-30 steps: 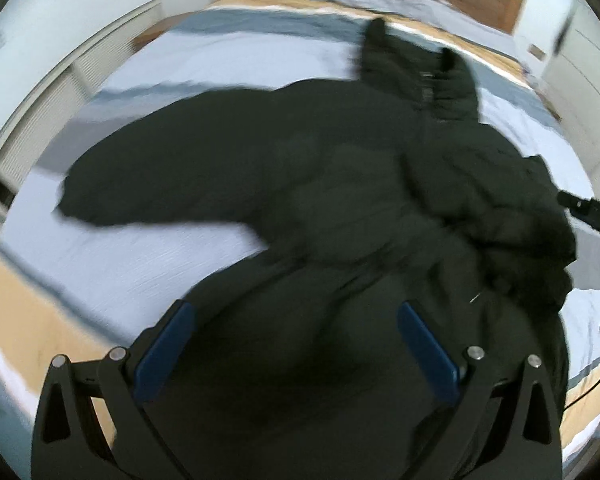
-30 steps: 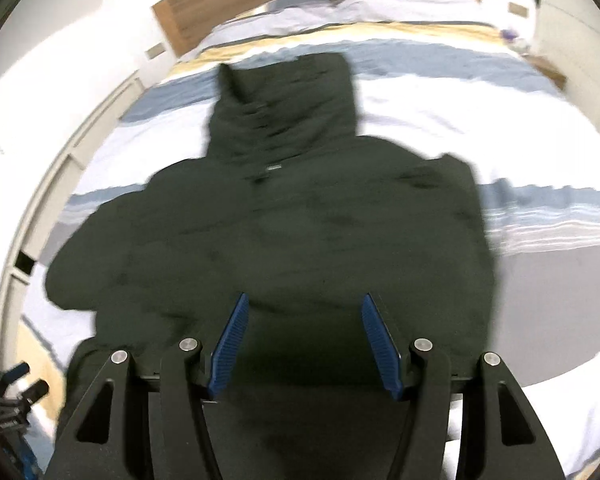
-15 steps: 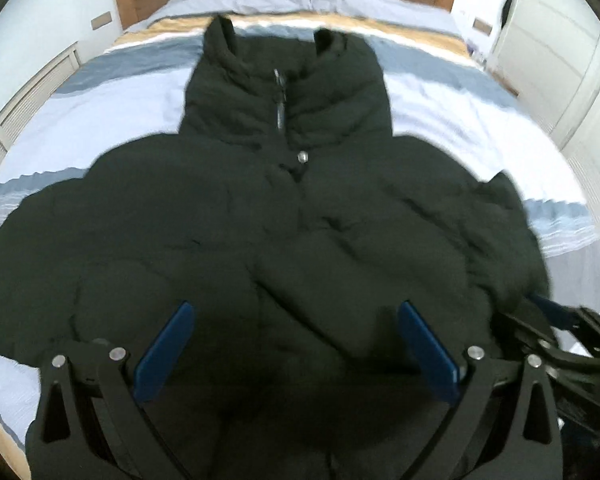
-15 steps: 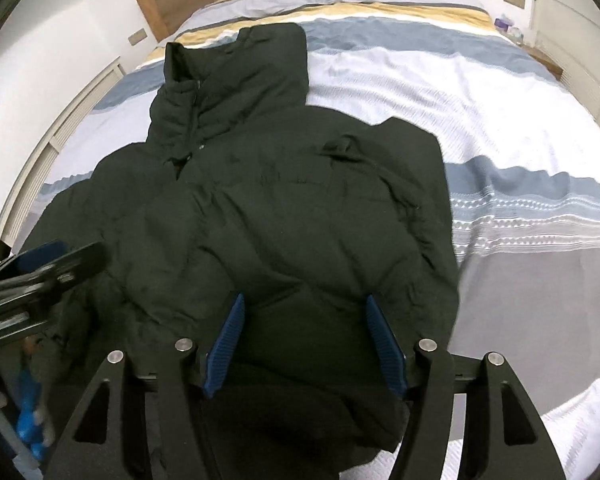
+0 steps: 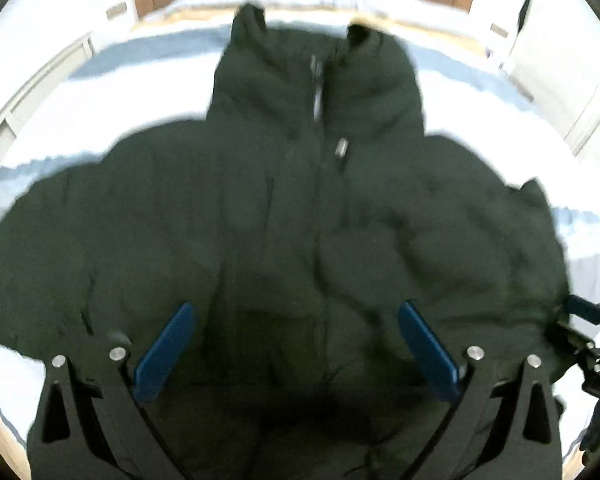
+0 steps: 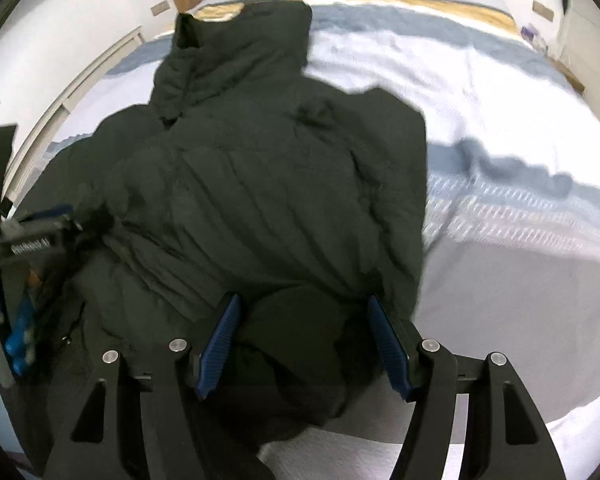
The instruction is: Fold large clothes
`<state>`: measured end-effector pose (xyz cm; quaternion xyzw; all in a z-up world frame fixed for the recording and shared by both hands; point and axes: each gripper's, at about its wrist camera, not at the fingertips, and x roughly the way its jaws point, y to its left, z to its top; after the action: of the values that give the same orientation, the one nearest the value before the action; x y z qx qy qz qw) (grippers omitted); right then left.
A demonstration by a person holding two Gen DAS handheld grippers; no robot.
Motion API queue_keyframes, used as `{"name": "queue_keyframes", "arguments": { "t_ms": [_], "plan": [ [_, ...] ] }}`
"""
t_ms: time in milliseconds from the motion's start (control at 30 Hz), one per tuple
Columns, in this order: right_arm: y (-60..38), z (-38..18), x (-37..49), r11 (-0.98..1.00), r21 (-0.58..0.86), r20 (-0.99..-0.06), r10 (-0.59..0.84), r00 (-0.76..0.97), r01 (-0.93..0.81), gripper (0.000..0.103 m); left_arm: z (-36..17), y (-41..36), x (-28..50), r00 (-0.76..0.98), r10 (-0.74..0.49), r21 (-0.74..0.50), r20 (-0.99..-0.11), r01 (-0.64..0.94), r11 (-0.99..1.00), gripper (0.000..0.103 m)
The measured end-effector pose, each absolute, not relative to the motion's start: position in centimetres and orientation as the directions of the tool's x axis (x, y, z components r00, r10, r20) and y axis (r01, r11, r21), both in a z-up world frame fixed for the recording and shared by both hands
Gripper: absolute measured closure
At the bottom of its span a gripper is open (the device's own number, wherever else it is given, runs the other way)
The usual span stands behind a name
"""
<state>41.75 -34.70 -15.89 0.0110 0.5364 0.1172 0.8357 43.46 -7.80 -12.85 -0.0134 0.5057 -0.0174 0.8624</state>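
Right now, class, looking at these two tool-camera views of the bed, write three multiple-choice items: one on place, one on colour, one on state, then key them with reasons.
1. Where does the jacket lie?
A. on the striped bedspread
B. on the floor
C. on a chair

2. What colour are the pads on the right tool?
A. red
B. blue
C. yellow

3. How does the left tool stand?
A. shut on the hood
B. shut on a pillow
C. open, above the jacket's lower front

Key: 1 A, the bedspread shows around the jacket on both sides. 2 B, both pads are plainly blue. 3 C, its pads stand wide apart with jacket fabric below them, not pinched.
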Motion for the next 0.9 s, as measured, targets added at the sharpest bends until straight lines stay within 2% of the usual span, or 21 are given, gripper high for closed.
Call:
{"name": "queue_keyframes", "arguments": {
  "t_ms": [100,233,367,467,667,900],
  "plan": [
    [-34.8,-13.9,42.8,0.972,0.133,-0.872,0.208,0.444,-0.193,0.038,-11.6,-9.2,45.2,0.524,-0.060,-0.047,-0.850,0.039,0.998,0.000],
    [-33.8,-12.8,45.2,0.976,0.145,-0.848,0.207,0.488,-0.163,0.038,-13.8,-10.9,47.4,0.490,-0.060,-0.040,-0.870,0.052,0.998,0.000],
    [-32.7,-15.0,47.2,0.976,0.184,-0.868,0.217,0.448,-0.117,0.036,-17.1,-10.6,47.5,0.439,-0.008,0.009,-0.898,0.037,0.999,0.000],
    [-32.0,-17.0,47.1,0.980,0.172,-0.888,0.199,0.414,-0.102,0.035,-18.3,-9.2,46.7,0.418,-0.023,-0.015,-0.908,0.021,1.000,0.000],
    [-32.9,-16.8,45.4,0.986,0.153,-0.903,0.164,0.397,-0.060,0.035,-16.0,-7.0,45.2,0.436,-0.017,-0.015,-0.900,0.008,1.000,0.000],
    [-34.4,-13.9,41.0,0.992,0.124,-0.905,0.104,0.413,0.022,0.035,-11.4,-3.0,40.7,0.496,0.051,0.034,-0.867,-0.044,0.998,0.001]
  ]
}}
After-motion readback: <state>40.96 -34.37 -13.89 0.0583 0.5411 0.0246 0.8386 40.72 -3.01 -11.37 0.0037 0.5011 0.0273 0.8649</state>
